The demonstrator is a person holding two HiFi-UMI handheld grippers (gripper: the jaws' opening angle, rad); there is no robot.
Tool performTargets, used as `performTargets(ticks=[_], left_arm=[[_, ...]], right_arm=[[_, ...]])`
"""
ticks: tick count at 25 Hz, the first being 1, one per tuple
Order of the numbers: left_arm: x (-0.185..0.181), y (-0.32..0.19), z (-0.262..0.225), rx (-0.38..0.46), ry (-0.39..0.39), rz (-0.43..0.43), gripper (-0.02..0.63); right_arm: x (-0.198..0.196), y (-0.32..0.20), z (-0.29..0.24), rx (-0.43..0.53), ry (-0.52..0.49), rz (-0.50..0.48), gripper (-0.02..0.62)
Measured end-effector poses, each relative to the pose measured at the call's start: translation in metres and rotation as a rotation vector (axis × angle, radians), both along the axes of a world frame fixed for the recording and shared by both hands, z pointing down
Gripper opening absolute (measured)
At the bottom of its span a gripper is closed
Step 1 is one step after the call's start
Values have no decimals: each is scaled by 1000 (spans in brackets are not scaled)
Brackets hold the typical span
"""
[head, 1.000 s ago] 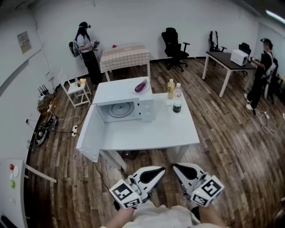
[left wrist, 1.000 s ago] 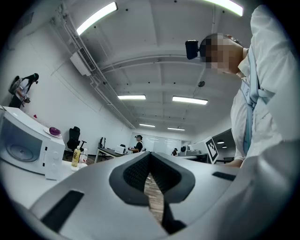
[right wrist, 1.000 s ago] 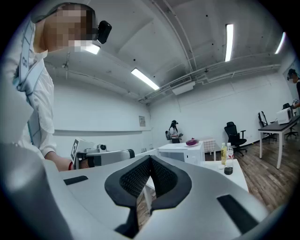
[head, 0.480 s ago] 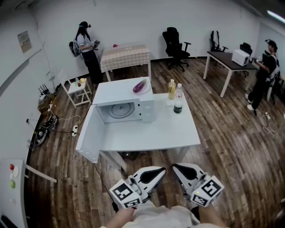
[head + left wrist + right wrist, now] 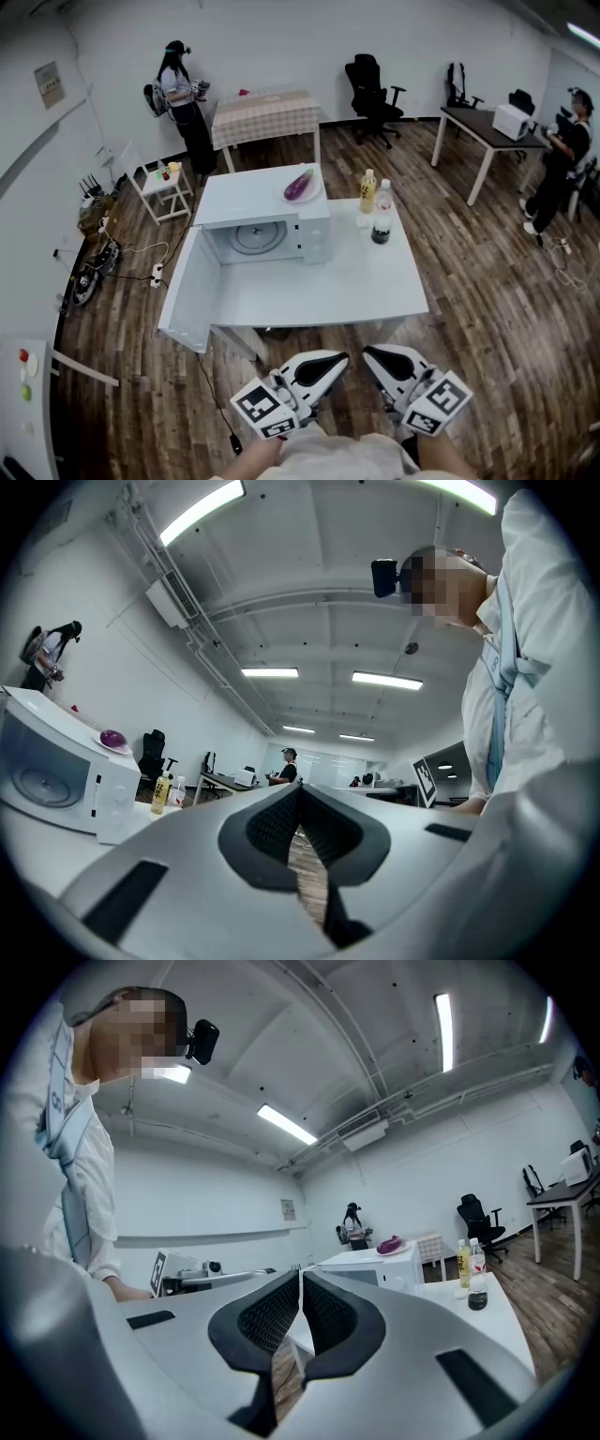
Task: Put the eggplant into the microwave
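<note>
- The eggplant (image 5: 299, 184) is purple and lies on a small plate (image 5: 288, 195) on the roof of the microwave (image 5: 246, 199), toward its right end. It is not inside the oven.
- The microwave stands at the far left of the white desk (image 5: 328, 286). Its door (image 5: 190, 286) is swung wide open to the left, and the round turntable (image 5: 255, 234) shows in the cavity.
- Just right of the microwave stand a yellow bottle (image 5: 368, 190) and a clear bottle (image 5: 381, 217) with dark liquid at its bottom, close together.
- The left claw (image 5: 334, 360) is low at the near edge of the head view, well apart from the desk. Its jaws are pressed together with nothing between them.
- The right claw (image 5: 375, 356) is beside it, tip turned toward the left one. Its jaws are likewise closed on nothing.
- At the back a person (image 5: 181, 103) stands by a check-clothed desk (image 5: 264, 116), with a black office chair (image 5: 372, 89) to the right.
- At the far right another person (image 5: 560, 164) stands by a dark desk (image 5: 478, 127).
</note>
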State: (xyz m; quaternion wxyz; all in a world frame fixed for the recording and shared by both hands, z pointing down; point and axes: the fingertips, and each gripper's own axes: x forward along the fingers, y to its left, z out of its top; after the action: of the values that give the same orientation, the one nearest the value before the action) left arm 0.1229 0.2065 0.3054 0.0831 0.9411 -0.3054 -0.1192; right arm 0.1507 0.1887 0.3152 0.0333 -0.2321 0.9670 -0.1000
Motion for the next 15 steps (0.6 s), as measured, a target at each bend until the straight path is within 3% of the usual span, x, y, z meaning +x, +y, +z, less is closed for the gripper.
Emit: performTargets(ticks=[15], left_arm=[[-78, -101, 2, -17, 6, -38, 2]], right_arm=[[-77, -103, 0, -15, 2, -36, 35]])
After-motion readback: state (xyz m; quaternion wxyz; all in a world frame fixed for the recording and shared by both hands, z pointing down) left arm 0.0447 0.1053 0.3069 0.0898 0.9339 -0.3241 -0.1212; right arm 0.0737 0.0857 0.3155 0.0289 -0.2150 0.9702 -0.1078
